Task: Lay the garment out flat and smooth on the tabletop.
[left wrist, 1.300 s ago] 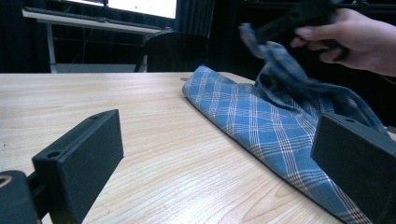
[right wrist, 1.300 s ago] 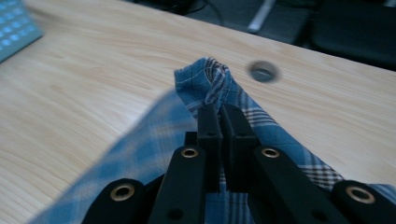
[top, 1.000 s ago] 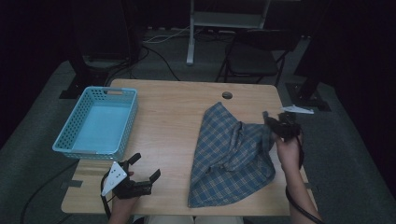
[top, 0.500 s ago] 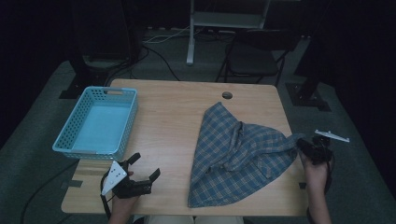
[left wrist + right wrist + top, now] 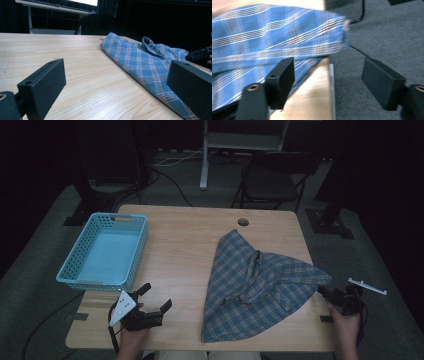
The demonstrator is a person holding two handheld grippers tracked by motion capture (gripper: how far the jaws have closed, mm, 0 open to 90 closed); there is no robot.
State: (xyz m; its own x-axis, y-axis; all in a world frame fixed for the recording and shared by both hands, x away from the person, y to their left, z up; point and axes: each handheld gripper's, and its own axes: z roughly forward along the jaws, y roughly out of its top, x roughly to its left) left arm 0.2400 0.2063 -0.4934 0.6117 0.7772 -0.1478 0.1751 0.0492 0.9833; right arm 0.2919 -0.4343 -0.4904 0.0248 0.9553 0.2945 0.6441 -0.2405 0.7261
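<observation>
Blue-and-white plaid cotton shirt (image 5: 260, 287) lies crumpled on the right half of the light wooden table (image 5: 185, 245), one corner hanging over the right edge; no writing is legible. At that corner the right gripper (image 5: 334, 296) sits low and level, its jaws having just been opening, now apart with nothing between them. A second ago it pinched the cloth above the table. Near the front edge, the left gripper (image 5: 156, 296) rests unmoved, jaws spread.

shirt (image 5: 260, 285): plaid cloth, soft | table (image 5: 185, 250): smooth wood | basket (image 5: 102, 252): plastic, perforated
</observation>
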